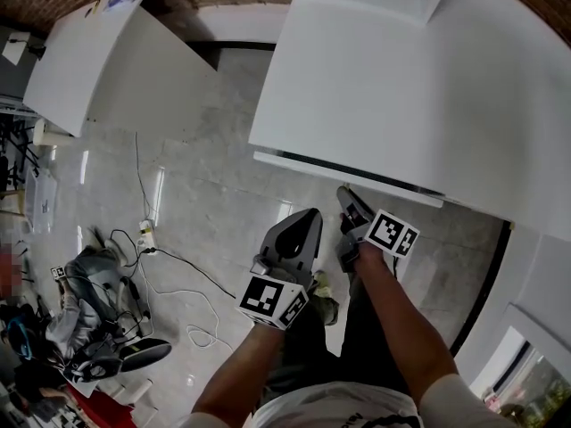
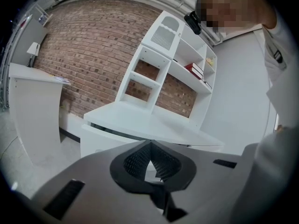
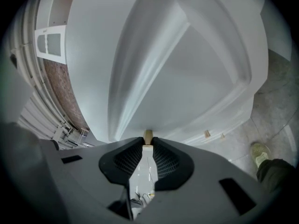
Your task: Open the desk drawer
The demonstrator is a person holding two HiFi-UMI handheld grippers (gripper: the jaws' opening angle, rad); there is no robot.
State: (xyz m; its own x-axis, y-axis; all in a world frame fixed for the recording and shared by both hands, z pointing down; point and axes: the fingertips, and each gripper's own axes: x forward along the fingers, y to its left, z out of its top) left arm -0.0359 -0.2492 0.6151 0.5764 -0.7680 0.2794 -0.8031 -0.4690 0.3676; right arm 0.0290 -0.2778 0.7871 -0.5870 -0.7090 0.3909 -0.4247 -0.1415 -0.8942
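Grey stone floor (image 1: 205, 203) and a red brick wall (image 2: 93, 45) are surrounding a white desk (image 1: 375, 78), and the task is only beginning. The drawer (image 2: 103, 138) is sitting directly under the desk top, with a thin dark gap above its front. As far as I can judge, it is still closed or almost closed.

The right tool (image 3: 147, 146) is reaching under the front edge of the desk. Its jaws are clenching a small tan tab (image 3: 148, 135) at their tips, which seems to be the pull of the drawer. So the grasp is looking done, while the pull outward is still remaining.

The left tool (image 2: 149, 144) is hanging a little back from the desk, over the floor. Its tips are meeting and holding nothing.

No brand or label is showing clearly enough to read. The marker cubes (image 1: 272, 300) are carrying only black and white square patterns. The print on the person's shirt (image 1: 366, 417) is too cut off to read.
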